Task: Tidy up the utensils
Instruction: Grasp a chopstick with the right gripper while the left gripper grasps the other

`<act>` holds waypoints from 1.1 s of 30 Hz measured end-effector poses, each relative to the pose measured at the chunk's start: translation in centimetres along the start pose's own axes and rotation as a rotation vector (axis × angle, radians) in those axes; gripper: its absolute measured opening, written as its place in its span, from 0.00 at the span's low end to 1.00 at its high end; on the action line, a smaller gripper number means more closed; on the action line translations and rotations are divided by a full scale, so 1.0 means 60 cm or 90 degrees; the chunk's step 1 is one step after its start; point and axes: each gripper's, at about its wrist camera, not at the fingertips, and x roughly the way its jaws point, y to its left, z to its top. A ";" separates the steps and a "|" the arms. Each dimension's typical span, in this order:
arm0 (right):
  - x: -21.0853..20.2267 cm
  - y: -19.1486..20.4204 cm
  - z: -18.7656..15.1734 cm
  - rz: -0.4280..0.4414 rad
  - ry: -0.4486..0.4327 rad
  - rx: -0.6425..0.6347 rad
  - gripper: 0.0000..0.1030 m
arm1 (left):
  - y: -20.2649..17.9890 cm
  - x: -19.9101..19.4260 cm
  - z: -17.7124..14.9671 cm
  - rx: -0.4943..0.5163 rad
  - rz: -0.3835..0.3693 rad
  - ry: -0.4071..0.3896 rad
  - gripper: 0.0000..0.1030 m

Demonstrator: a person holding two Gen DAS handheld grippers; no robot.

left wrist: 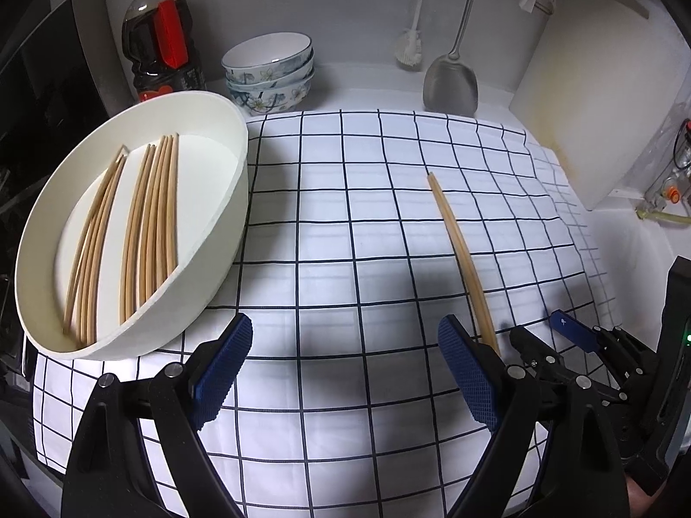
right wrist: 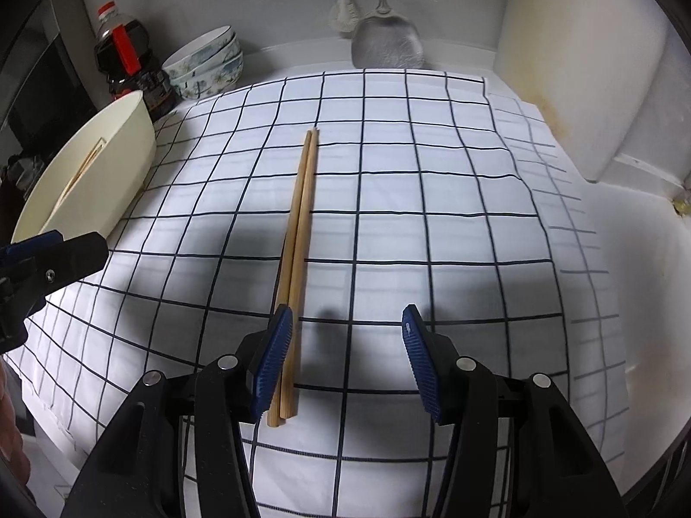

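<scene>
The chopstick pair (right wrist: 298, 267) lies flat, pointing straight ahead of the half-open right gripper (right wrist: 345, 362) (beside its left pad, ungripped); left gripper (left wrist: 345, 371) wide, empty

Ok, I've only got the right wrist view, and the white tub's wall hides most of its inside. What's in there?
Observer: Chopsticks lie flat in the white tub, in two loose bundles.
Operator: Are the left jaws holding anything?
Observer: No, the left gripper stands wide open, with only the checked cloth between its jaws.
Operator: Any room left in the tub?
Observer: Yes, bare floor shows between the bundles and along the far side.
</scene>
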 end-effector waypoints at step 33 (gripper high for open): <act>0.046 0.019 0.006 -0.007 -0.006 -0.069 0.41 | -0.016 0.038 0.003 0.002 -0.005 0.014 0.84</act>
